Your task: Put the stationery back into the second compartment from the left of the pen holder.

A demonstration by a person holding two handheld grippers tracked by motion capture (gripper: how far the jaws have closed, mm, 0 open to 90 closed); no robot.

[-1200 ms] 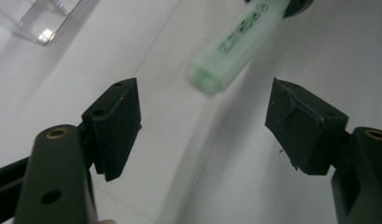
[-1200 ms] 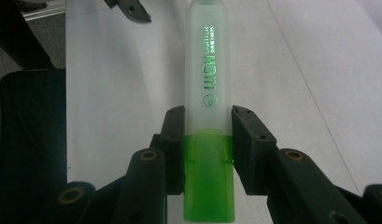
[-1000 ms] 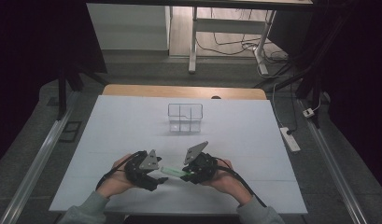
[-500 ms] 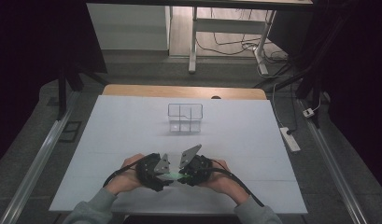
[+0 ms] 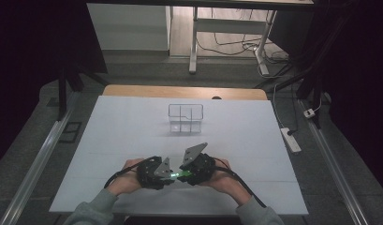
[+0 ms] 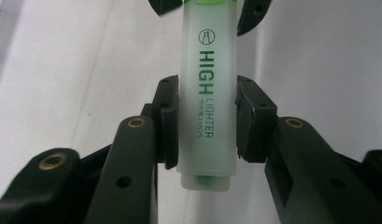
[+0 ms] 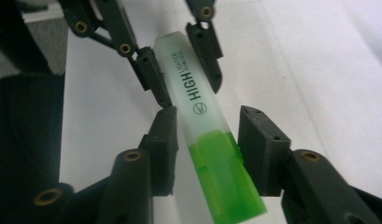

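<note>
Highlighter: cap end cut off by the top edge in the left gripper view. Small print under "HIGH LIGHTER" too fine to read. From the high view, only a green speck between the grippers; grip unreadable there.

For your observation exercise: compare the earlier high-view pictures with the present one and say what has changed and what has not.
The left gripper and right gripper have moved closer together near the table's front edge, so less of the green highlighter shows between them. The left is clamped on its pale body; the right's jaws flank its green cap. The clear divided box stayed put.
</note>
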